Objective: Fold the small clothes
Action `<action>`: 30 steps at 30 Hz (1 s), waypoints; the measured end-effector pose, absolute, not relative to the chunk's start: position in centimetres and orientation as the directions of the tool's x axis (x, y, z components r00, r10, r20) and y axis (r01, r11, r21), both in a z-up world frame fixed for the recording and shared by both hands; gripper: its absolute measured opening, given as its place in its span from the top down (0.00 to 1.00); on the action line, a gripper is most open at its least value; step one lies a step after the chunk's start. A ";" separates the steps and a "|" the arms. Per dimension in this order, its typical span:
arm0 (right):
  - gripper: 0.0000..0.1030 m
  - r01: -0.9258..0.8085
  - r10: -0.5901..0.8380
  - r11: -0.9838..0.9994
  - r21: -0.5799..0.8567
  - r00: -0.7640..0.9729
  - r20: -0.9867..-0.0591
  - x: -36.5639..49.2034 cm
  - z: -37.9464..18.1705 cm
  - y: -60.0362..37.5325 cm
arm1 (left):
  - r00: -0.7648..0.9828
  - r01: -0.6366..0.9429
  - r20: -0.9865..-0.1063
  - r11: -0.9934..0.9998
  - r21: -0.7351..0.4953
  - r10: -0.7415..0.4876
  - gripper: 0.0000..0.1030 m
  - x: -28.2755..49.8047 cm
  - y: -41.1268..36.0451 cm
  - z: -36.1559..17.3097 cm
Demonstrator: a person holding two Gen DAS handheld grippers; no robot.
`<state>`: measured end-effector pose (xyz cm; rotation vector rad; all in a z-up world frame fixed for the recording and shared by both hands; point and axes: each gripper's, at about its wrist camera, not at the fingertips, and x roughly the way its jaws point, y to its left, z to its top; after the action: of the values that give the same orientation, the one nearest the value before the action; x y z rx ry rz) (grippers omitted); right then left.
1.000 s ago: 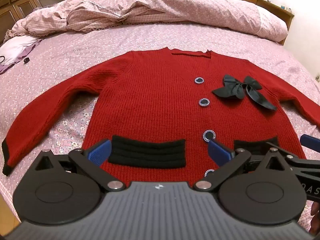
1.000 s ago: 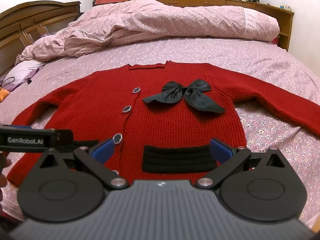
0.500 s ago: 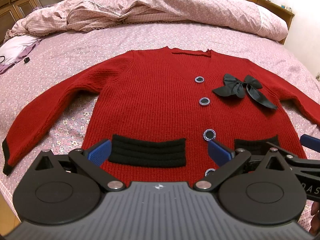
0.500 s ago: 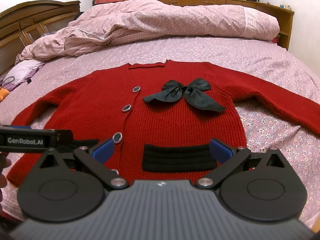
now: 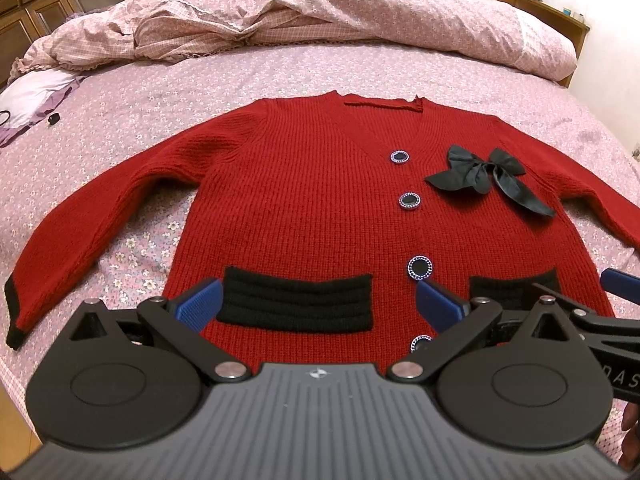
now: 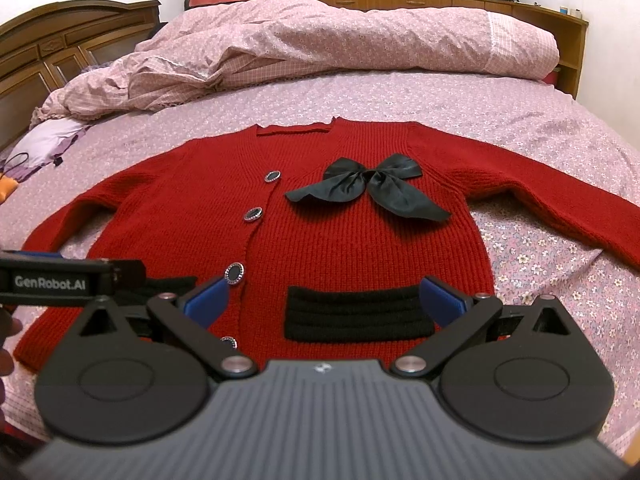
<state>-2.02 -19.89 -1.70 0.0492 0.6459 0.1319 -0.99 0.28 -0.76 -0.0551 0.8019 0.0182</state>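
Note:
A small red knit cardigan [image 5: 304, 200] [image 6: 352, 240] lies flat and face up on the bed, both sleeves spread out. It has dark round buttons, a black bow [image 5: 484, 176] [image 6: 368, 190] on its chest and two black pocket bands [image 5: 296, 304] [image 6: 356, 312]. My left gripper [image 5: 320, 304] hovers open over the hem, its blue fingers either side of the left pocket band. Over the right pocket band my right gripper [image 6: 324, 300] hangs open too. Neither holds cloth. The hem's near edge is hidden behind the gripper bodies.
The bed carries a pink floral sheet [image 5: 160, 96] [image 6: 440, 96]. A rumpled pink duvet [image 5: 320, 12] [image 6: 320, 36] lies across the far side. Pale purple cloth and a black cord [image 5: 32, 100] sit at the far left. A wooden headboard [image 6: 60, 48] stands on the left.
Almost nothing differs. Both grippers stay open over the hem, with only a slight drift of the views.

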 end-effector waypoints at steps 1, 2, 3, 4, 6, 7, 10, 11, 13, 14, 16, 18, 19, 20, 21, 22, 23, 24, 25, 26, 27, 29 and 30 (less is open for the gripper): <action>0.00 -0.107 0.138 0.990 0.087 0.790 -0.597 -2.0 -1.7 -19.9 | 0.695 -0.038 -0.719 0.998 -0.042 -0.004 0.00 -0.9 0.2 -0.7; 0.00 -0.107 0.138 0.990 0.087 0.790 -0.598 -2.0 -1.7 -19.9 | 0.695 -0.037 -0.719 0.998 -0.041 -0.004 0.00 -1.1 0.3 -0.8; 0.00 -0.107 0.138 0.990 0.087 0.789 -0.599 -2.0 -1.7 -19.9 | 0.695 -0.036 -0.719 0.998 -0.041 -0.005 0.00 -0.9 0.3 -0.9; 0.00 -0.107 0.138 0.990 0.087 0.789 -0.599 -1.9 -1.8 -19.9 | 0.695 -0.036 -0.719 0.999 -0.041 -0.005 0.00 -1.0 0.3 -0.9; 0.00 -0.107 0.138 0.990 0.087 0.789 -0.599 -1.9 -1.8 -19.9 | 0.695 -0.036 -0.719 0.999 -0.041 -0.004 0.00 -0.6 0.3 -1.0; 0.00 -0.107 0.138 0.990 0.087 0.789 -0.598 -1.9 -1.8 -19.9 | 0.695 -0.036 -0.719 0.999 -0.040 -0.004 0.00 -0.6 0.4 -1.0; 0.00 -0.107 0.138 0.990 0.087 0.789 -0.599 -1.9 -1.8 -19.9 | 0.695 -0.036 -0.719 0.999 -0.040 -0.004 0.00 -0.6 0.3 -1.0; 0.00 -0.107 0.138 0.990 0.087 0.789 -0.599 -1.9 -1.8 -19.9 | 0.695 -0.036 -0.719 0.999 -0.040 -0.004 0.00 -0.6 0.3 -1.0; 0.00 -0.107 0.138 0.990 0.087 0.789 -0.599 -1.9 -1.8 -19.9 | 0.697 -0.037 -0.717 0.999 -0.037 -0.001 0.00 -0.5 0.2 -0.9; 0.00 -0.107 0.138 0.990 0.087 0.789 -0.599 -1.9 -1.8 -19.9 | 0.697 -0.037 -0.717 0.999 -0.038 -0.001 0.00 -0.6 0.3 -1.0; 0.00 -0.107 0.138 0.990 0.088 0.788 -0.599 -1.9 -1.8 -19.9 | 0.698 -0.037 -0.716 0.999 -0.036 0.000 0.00 -0.6 0.3 -1.0; 0.00 -0.107 0.138 0.990 0.087 0.788 -0.600 -1.9 -1.8 -19.9 | 0.697 -0.036 -0.717 0.999 -0.039 -0.003 0.00 -0.5 0.2 -1.1; 0.00 -0.107 0.138 0.990 0.088 0.788 -0.600 -2.0 -1.8 -19.9 | 0.695 -0.036 -0.719 0.998 -0.043 -0.006 0.00 -0.3 0.0 -1.2; 0.00 -0.107 0.138 0.990 0.088 0.788 -0.600 -1.9 -1.8 -19.9 | 0.695 -0.036 -0.719 0.998 -0.043 -0.006 0.00 -0.4 0.1 -1.2; 0.00 -0.107 0.138 0.990 0.088 0.788 -0.600 -2.0 -1.9 -19.9 | 0.695 -0.037 -0.719 0.998 -0.043 -0.006 0.00 -0.3 0.0 -1.2; 0.00 -0.107 0.138 0.990 0.088 0.787 -0.601 -2.0 -2.0 -19.9 | 0.694 -0.036 -0.720 0.998 -0.043 -0.006 0.00 -0.4 0.0 -1.2; 0.00 -0.107 0.139 0.990 0.088 0.787 -0.601 -2.0 -2.0 -19.9 | 0.694 -0.036 -0.720 0.998 -0.043 -0.006 0.00 -0.4 0.0 -1.2; 0.00 -0.107 0.139 0.990 0.088 0.787 -0.601 -2.0 -2.0 -19.9 | 0.693 -0.036 -0.721 0.998 -0.044 -0.007 0.00 -0.3 0.1 -1.2; 0.00 -0.107 0.138 0.990 0.088 0.787 -0.601 -2.0 -2.0 -19.9 | 0.692 -0.036 -0.721 0.998 -0.045 -0.007 0.00 -0.3 0.1 -1.2; 0.00 -0.107 0.138 0.990 0.088 0.787 -0.601 -2.0 -2.0 -19.9 | 0.692 -0.036 -0.722 0.998 -0.045 -0.007 0.00 -0.4 0.1 -1.3; 0.00 -0.107 0.138 0.990 0.088 0.787 -0.601 -2.0 -1.9 -19.9 | 0.693 -0.036 -0.721 0.998 -0.044 -0.006 0.00 -0.3 0.0 -1.2; 0.00 -0.107 0.139 0.990 0.088 0.787 -0.602 -2.0 -2.1 -19.9 | 0.693 -0.036 -0.721 0.998 -0.042 -0.005 0.00 -0.4 0.1 -1.3; 0.00 -0.107 0.139 0.990 0.089 0.786 -0.603 -1.9 -2.1 -19.9 | 0.693 -0.036 -0.721 0.998 -0.043 -0.006 0.00 -0.3 0.0 -1.2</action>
<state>-1.94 -19.86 -2.13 0.0511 0.6538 0.1327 -0.35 0.01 -1.16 -0.0550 0.8051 0.0169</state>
